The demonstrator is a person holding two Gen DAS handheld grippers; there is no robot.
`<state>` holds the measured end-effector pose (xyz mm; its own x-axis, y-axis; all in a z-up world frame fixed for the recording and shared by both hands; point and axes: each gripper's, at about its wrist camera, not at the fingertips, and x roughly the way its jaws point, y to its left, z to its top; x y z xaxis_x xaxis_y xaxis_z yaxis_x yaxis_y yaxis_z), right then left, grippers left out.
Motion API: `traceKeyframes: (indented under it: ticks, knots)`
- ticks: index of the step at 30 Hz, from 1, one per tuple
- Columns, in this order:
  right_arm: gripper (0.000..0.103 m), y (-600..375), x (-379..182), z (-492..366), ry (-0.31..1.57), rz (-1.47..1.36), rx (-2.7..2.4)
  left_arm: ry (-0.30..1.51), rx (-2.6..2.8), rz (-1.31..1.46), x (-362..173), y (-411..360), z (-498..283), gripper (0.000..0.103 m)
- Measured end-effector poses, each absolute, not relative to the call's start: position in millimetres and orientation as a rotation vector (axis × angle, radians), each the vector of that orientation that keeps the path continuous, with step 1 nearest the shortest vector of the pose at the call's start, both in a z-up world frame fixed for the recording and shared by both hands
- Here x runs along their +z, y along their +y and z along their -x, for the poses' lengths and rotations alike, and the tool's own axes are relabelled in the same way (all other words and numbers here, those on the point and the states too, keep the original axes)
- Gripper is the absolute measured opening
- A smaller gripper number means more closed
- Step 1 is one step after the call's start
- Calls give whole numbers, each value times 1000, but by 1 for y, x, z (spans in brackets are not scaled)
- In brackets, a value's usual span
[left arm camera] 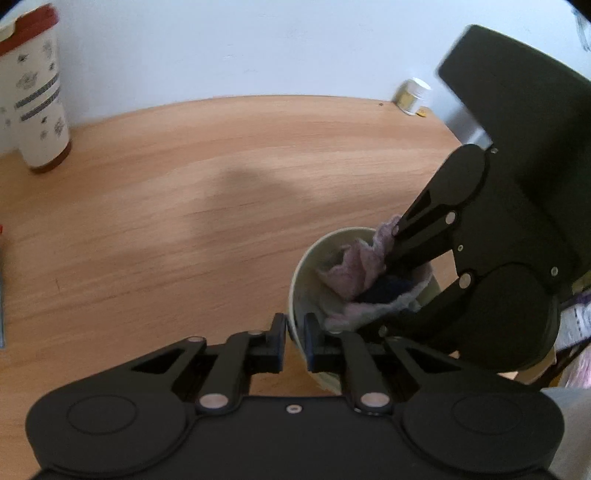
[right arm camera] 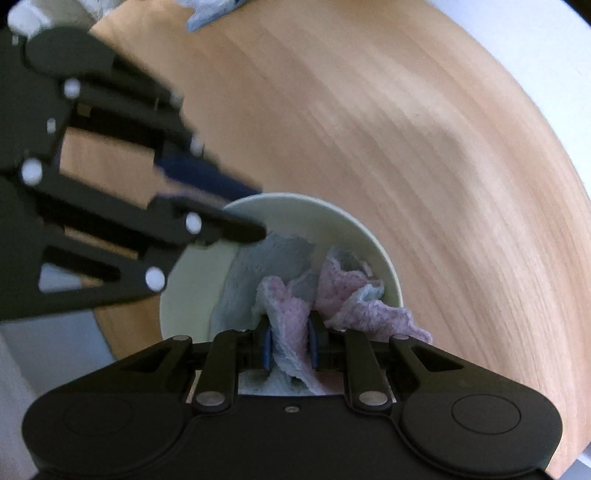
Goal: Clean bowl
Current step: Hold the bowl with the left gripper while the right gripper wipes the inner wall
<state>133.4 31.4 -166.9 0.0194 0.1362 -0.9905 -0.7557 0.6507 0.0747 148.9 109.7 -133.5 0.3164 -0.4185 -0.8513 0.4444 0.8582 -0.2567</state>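
A pale green bowl (left arm camera: 300,280) sits on the wooden table near its front right edge. My left gripper (left arm camera: 295,338) is shut on the bowl's near rim, one finger outside and one inside. My right gripper (right arm camera: 290,341) is shut on a crumpled pink and pale blue cloth (right arm camera: 295,295) and presses it inside the bowl (right arm camera: 369,232). In the left wrist view the cloth (left arm camera: 360,273) fills the bowl under the right gripper (left arm camera: 397,242). In the right wrist view the left gripper (right arm camera: 255,210) clamps the bowl's far left rim.
A tall patterned cream canister with a red lid (left arm camera: 31,92) stands at the table's far left. A small white-lidded jar (left arm camera: 413,96) sits at the back by the wall. A blue cloth (right arm camera: 210,11) lies at the table's far end.
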Motion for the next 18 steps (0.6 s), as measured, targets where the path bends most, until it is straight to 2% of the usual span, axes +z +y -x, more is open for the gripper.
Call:
traceKeyframes:
  ticks: [5, 8, 11, 15, 18]
  knots:
    - [21, 20, -158, -144, 1346, 421, 679, 1143, -542, 94, -132, 122, -160, 12]
    - [21, 2, -145, -153, 1381, 233, 678, 1140, -553, 197, -129, 134, -159, 20]
    - [21, -16, -135, -159, 1425, 45, 711, 1124, -558, 202, -126, 138, -156, 21]
    - [21, -15, -146, -156, 1465, 6, 793, 1141, -498, 176, -133, 137, -157, 12]
    - [21, -3, -152, -149, 1463, 66, 855, 1135, -487, 149, -135, 134, -156, 10]
